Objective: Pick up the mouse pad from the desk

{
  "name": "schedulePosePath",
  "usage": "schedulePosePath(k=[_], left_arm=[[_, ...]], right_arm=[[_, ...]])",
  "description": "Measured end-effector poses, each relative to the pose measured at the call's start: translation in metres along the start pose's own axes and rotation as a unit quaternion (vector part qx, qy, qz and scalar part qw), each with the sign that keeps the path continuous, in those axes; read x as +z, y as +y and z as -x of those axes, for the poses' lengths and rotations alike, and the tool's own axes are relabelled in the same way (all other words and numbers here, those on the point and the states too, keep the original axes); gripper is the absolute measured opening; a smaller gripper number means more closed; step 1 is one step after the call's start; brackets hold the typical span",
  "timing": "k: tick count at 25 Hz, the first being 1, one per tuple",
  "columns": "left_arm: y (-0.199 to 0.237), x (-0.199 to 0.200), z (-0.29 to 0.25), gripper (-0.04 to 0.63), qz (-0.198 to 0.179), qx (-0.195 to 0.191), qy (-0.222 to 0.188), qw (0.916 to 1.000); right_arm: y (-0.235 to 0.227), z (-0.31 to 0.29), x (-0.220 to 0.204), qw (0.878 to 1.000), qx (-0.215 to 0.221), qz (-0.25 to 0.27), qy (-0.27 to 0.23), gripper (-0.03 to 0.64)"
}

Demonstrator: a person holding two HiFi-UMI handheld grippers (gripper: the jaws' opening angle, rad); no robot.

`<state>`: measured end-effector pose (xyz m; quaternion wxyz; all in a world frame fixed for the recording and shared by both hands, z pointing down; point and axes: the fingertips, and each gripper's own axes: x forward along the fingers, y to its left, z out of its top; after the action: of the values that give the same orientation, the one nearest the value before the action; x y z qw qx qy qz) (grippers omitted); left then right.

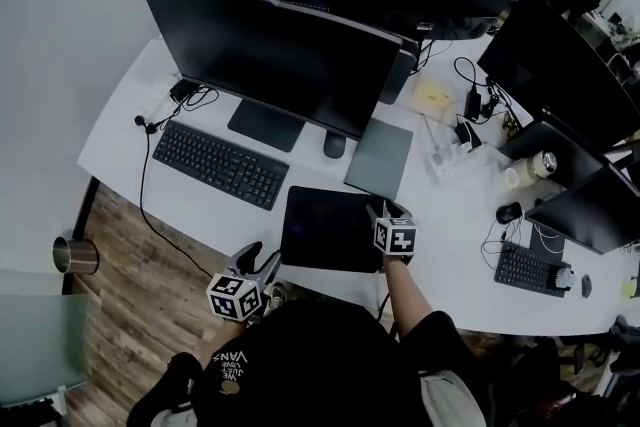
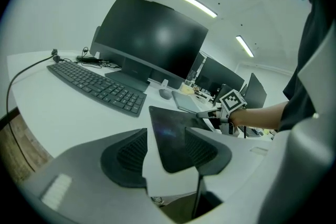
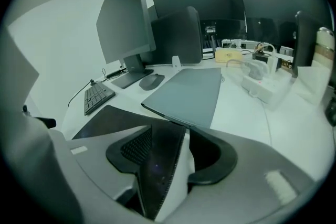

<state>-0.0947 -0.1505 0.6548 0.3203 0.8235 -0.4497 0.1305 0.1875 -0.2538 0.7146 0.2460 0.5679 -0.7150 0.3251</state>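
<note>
The black mouse pad (image 1: 328, 228) lies flat on the white desk (image 1: 120, 130), near its front edge. My right gripper (image 1: 385, 213) is at the pad's far right corner. In the right gripper view the pad's right edge (image 3: 157, 165) runs between the open jaws of the right gripper (image 3: 170, 156), and the pads do not press on it. My left gripper (image 1: 258, 259) hangs over the desk's front edge, just left of the pad's near corner. Its jaws (image 2: 165, 152) are open and point at the mouse pad (image 2: 173, 131) with only desk between them.
A grey flat slab (image 1: 380, 158) lies just beyond the pad, with a mouse (image 1: 334, 145) beside it. A black keyboard (image 1: 220, 163) and a monitor (image 1: 270, 55) stand to the left. A power strip (image 1: 455, 160) and cables lie to the right. A metal cup (image 1: 75, 256) stands on the floor.
</note>
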Motion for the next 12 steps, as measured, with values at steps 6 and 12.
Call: schedulePosePath(k=[6,12], left_arm=[[0.003,-0.014,0.0,0.209,0.02,0.009,0.014,0.9997],[-0.001,-0.026,-0.009,0.216,0.023,-0.001,0.039,0.999]], right_arm=[[0.0,-0.006,-0.001,1.0,-0.007,0.014,0.01,0.198],[0.001,-0.002,0.001,1.0,0.009,0.026,0.005,0.053]])
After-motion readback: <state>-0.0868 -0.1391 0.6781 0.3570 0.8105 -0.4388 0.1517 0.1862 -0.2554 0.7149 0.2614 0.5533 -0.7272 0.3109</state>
